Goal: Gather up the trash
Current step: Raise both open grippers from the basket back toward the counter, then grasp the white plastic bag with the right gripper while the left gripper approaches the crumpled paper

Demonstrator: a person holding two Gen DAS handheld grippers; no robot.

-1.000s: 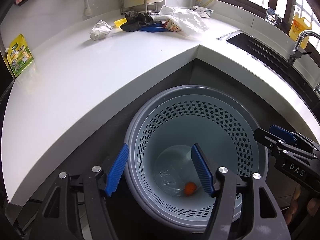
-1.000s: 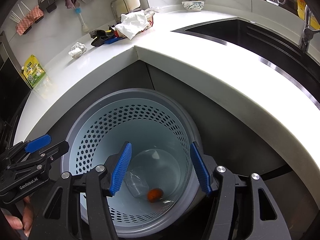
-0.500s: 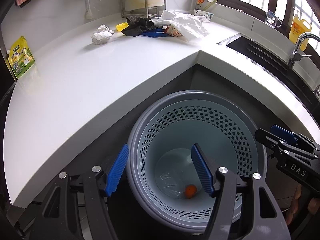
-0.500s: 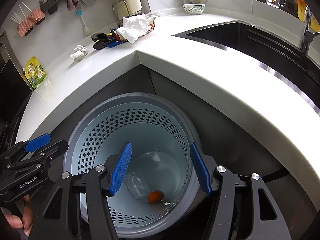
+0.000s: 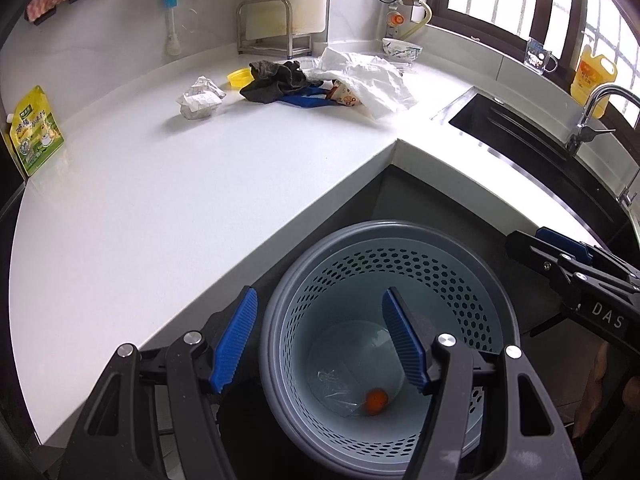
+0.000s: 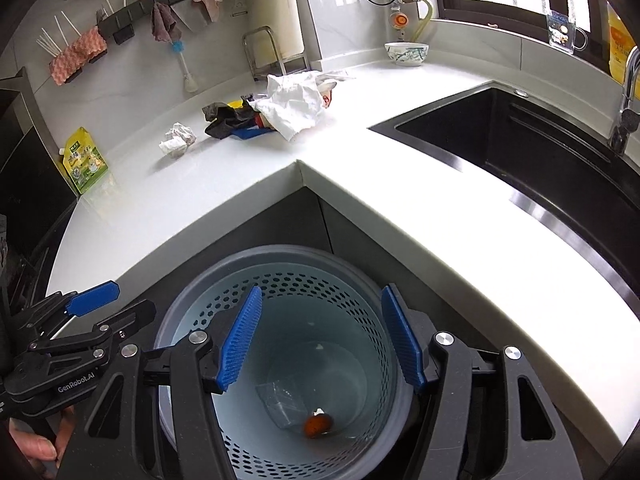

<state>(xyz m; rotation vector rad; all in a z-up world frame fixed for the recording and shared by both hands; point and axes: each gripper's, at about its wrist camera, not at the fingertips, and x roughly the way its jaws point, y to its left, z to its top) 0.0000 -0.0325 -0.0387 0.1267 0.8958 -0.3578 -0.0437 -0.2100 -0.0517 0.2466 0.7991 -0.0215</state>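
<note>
A grey perforated trash bin (image 5: 496, 312) (image 6: 360, 292) stands on the floor in the counter's corner. Inside lie a clear plastic wrapper (image 5: 334, 384) (image 6: 280, 398) and a small orange item (image 5: 377, 399) (image 6: 318, 424). My left gripper (image 5: 320, 342) is open and empty above the bin's left rim. My right gripper (image 6: 322, 338) is open and empty over the bin. On the white counter (image 5: 160, 184) lie a crumpled paper ball (image 5: 200, 98) (image 6: 178, 140), a dark cloth (image 5: 276, 84) (image 6: 226, 118), a white crumpled sheet (image 5: 368, 80) (image 6: 296, 104) and a yellow lid (image 5: 239, 77).
A green-yellow pouch (image 5: 34, 132) (image 6: 84, 160) leans at the counter's left end. A black sink (image 6: 540, 148) with a faucet (image 5: 592, 116) is at the right. A bowl (image 6: 406, 53), a metal rack (image 5: 272, 28) and a yellow bottle (image 5: 594, 78) stand at the back.
Both grippers have lifted and pulled back a little; the bin sits lower in both views and more of the counter shows. Both stay open and empty.
</note>
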